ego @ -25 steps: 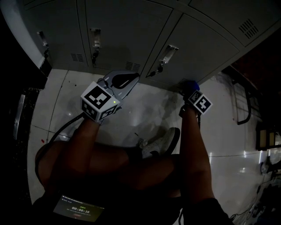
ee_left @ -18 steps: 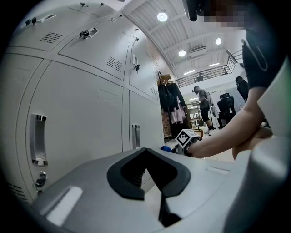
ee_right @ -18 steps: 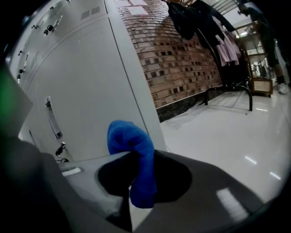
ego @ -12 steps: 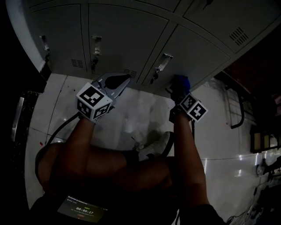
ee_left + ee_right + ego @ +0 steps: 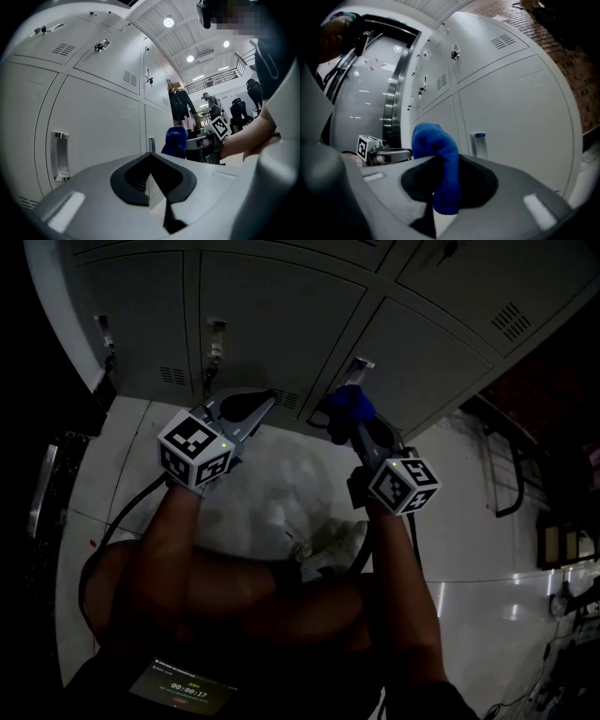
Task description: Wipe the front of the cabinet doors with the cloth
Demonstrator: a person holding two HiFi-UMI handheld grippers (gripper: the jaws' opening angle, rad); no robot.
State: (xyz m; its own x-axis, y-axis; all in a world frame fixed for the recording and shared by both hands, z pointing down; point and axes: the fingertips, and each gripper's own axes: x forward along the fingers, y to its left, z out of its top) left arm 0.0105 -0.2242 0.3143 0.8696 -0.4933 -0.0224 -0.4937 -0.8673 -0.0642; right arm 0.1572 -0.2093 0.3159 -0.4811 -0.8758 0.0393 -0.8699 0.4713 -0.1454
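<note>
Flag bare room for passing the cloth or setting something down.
Free: the middle door face between its handle and the right door's handle; the floor between the doors and the shoe. Crowded: at that right handle, where the right tongs hold the cloth, left tongs close by.

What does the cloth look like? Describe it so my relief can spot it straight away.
Start at the bank of grey cabinet doors across the top of the head view. In front of the bottom row, near a metal door handle, the right claw is shut on the cloth, a bunched wad. It is the only bright blue thing; the left claw beside it is shut and empty.
</note>
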